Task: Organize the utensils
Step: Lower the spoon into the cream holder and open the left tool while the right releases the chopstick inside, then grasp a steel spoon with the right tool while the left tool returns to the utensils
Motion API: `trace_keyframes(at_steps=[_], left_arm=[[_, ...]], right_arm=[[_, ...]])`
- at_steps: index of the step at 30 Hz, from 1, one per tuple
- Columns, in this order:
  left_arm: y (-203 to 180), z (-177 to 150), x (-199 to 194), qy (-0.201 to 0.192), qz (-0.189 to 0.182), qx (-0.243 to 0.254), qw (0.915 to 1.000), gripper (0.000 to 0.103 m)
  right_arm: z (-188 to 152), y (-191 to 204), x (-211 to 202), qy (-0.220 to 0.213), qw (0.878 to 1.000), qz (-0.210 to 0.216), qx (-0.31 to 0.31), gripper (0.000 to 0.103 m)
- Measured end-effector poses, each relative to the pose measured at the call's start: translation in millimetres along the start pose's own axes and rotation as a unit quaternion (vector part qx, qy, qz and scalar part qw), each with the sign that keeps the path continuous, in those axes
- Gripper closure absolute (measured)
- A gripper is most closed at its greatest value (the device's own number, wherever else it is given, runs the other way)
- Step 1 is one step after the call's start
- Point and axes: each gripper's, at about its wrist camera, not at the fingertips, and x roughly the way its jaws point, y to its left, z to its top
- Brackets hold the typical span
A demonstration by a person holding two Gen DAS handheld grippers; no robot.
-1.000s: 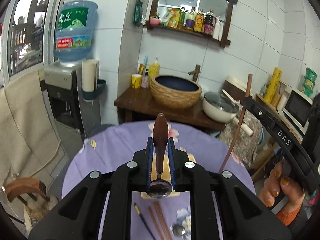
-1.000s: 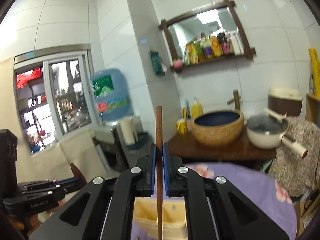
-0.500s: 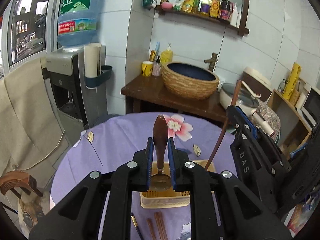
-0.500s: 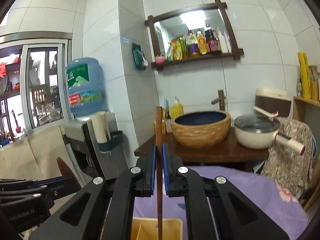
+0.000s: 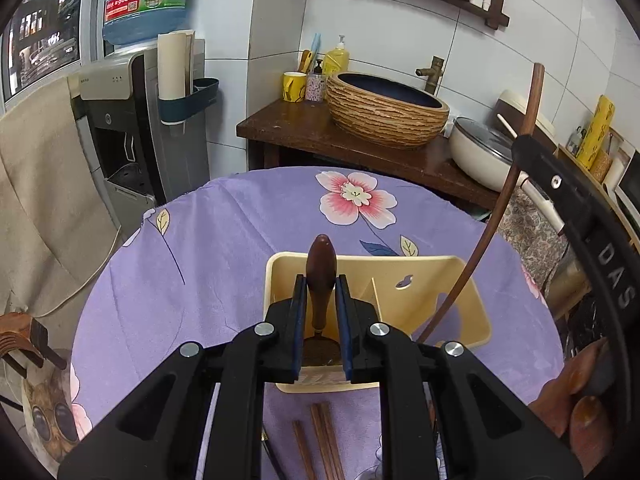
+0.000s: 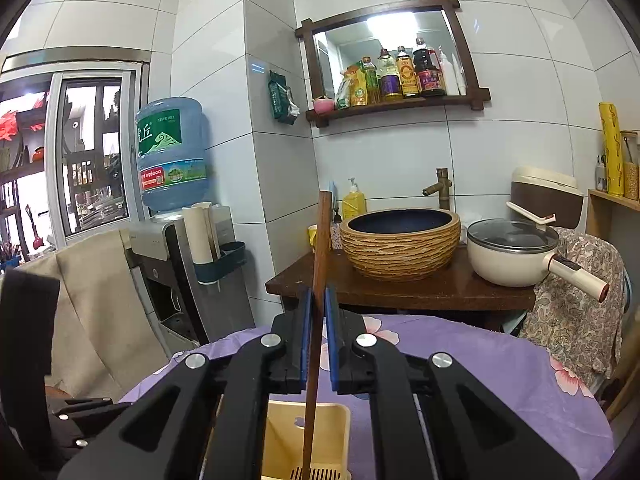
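My left gripper [image 5: 320, 292] is shut on a spoon with a dark wooden handle [image 5: 320, 264]; its bowl hangs over the left compartment of a cream utensil holder [image 5: 472, 304] on the purple table. My right gripper [image 6: 316, 304] is shut on a brown chopstick [image 6: 318, 280] that stands upright, its lower end inside the holder [image 6: 280, 440]. In the left wrist view the chopstick [image 5: 500, 200] slants down into the right compartment. Several chopsticks [image 5: 320, 432] lie on the cloth in front of the holder.
A purple floral tablecloth [image 5: 200, 240] covers the round table. Behind stand a wooden counter [image 5: 304, 128] with a woven basin [image 5: 384, 108] and a white pot [image 5: 480, 152], and a water dispenser [image 5: 120, 120] at the left. A chair back [image 5: 24, 336] is at the left edge.
Both grippers have come down toward the holder. The spoon now hangs over its left compartment and the chopstick's lower end has entered the holder.
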Motion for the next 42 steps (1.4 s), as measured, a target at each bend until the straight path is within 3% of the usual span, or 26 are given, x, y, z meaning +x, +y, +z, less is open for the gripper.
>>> trace_keyframes(at_steps=[5,9,14,15,16,18,20,24,27,32,36,39,42], left_arm=[[1.3,-4.1,11.6,0.011,-0.009,-0.002,0.9999,0.088],[0.3,-2.7,7.8,-0.006,-0.016,0.004,0.9999,0.087],[1.7,-5.2,-9.1,-0.025,-0.024,0.005,0.9994,0.063],[2.0,-6.7,-14.0,-0.033,-0.023,0.005,0.9992,0.052],[3.3,-9.4,-20.8,-0.044,-0.018,0.004,0.9989,0.039],[6.9,-18.3,-35.6,-0.068,-0.012,0.000,0.9976,0.026],[11.7,-27.7,-47.1,-0.078,-0.005,0.003,0.9970,0.022],[25.4,-56.1,-63.9,-0.075,0.037,0.010,0.9964,0.009],[40.9,-83.7,-64.5,-0.050,0.060,0.001,0.9969,0.008],[58.3,-130.8,-52.7,0.012,0.057,-0.022,0.9980,0.008],[61.9,-161.5,-48.3,0.026,0.066,-0.025,0.9972,0.008],[61.3,-177.2,-42.6,0.036,0.079,-0.023,0.9959,0.008],[61.8,-186.6,-36.8,0.051,0.071,-0.028,0.9958,0.011]], right_arm=[[0.2,-4.5,3.4,0.008,1.000,-0.003,0.001,0.096],[0.0,-9.3,6.6,0.014,1.000,-0.009,0.002,0.096],[-1.3,-15.5,9.1,0.021,1.000,-0.005,0.011,0.095],[-1.7,-16.2,9.0,0.024,1.000,-0.001,0.012,0.094],[-2.2,-17.0,8.0,0.024,1.000,0.000,0.013,0.090],[-3.6,-19.8,1.8,0.020,1.000,0.002,0.019,0.067],[-5.4,-24.3,-8.3,0.020,0.999,0.003,0.029,0.054],[-15.1,-30.9,-32.1,0.061,0.998,0.009,0.035,0.046],[-36.0,-35.2,-53.0,0.103,0.994,0.012,0.027,0.043],[-87.0,-28.5,-76.1,0.174,0.984,0.028,-0.024,0.043],[-127.1,-23.8,-85.8,0.220,0.974,0.031,-0.044,0.043],[-152.4,-21.2,-83.2,0.258,0.964,0.031,-0.057,0.055],[-166.6,-14.4,-86.2,0.276,0.958,0.054,-0.060,0.055]])
